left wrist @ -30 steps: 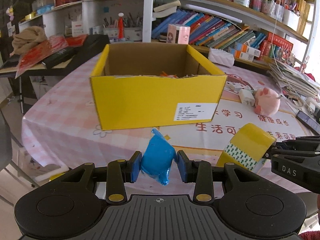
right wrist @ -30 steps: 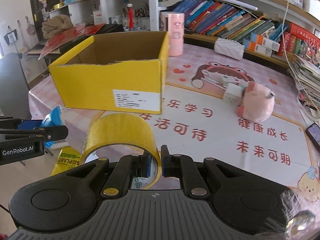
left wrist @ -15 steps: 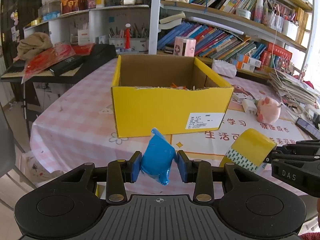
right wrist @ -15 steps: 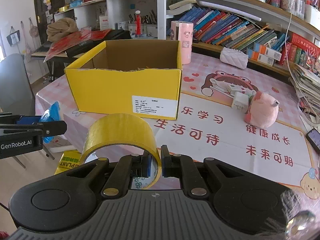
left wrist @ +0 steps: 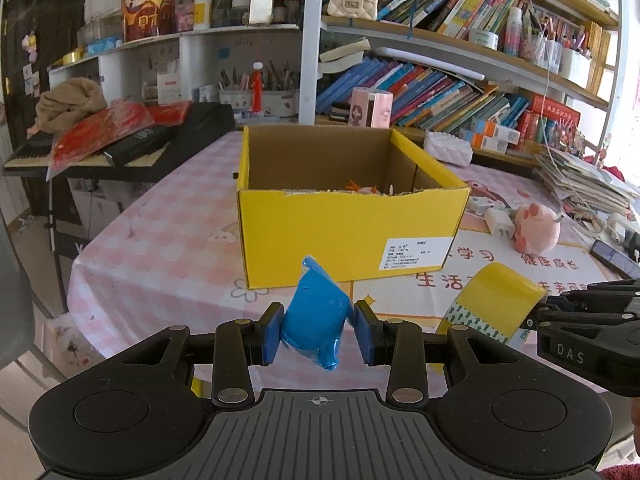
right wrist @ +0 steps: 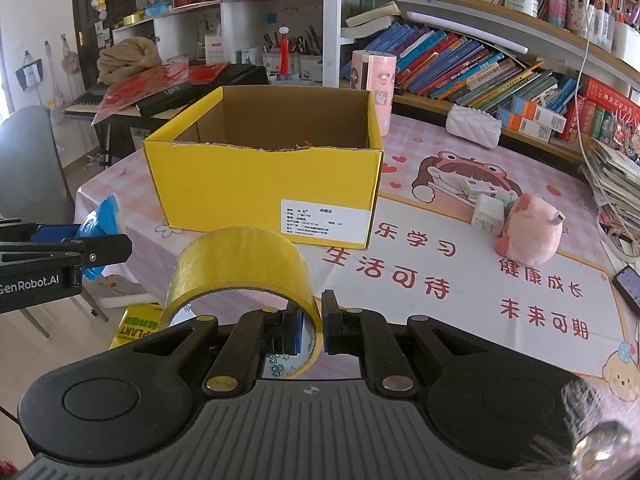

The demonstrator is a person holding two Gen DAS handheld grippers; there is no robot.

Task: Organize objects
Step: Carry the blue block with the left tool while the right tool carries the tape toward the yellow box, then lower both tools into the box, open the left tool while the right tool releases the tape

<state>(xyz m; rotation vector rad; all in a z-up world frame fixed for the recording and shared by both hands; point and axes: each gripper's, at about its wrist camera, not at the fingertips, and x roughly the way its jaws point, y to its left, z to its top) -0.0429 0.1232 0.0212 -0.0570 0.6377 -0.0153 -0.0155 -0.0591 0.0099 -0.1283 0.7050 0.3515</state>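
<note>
On the pink checked tablecloth [left wrist: 160, 248], an open yellow cardboard box [left wrist: 344, 228] is set at twelve o'clock from both grippers, its white label [right wrist: 324, 218] turned toward the cameras. Small items are glimpsed over its torn near edge in the left wrist view, too hidden to be named.

A crumpled blue plastic packet [left wrist: 316, 316] is clamped between the blue pads of the left gripper [left wrist: 318, 330], just short of the box's near wall, one pad pressed on each side. A roll of yellow tape [right wrist: 244, 276] is pinched by the right gripper [right wrist: 310, 326]: one finger is passed inside the ring, the other is set against its outer face, and the jaws are closed on the roll's wall. In the left wrist view the roll is seen at three o'clock from the packet, held clear of the table.

At two o'clock from the box, a pink plush toy [right wrist: 528, 232] is laid beside a white charger block [right wrist: 488, 214]. A pink cylindrical container [right wrist: 374, 76] is stood behind the box at one o'clock. A phone [right wrist: 628, 284] is seen at the table's right edge.
</note>
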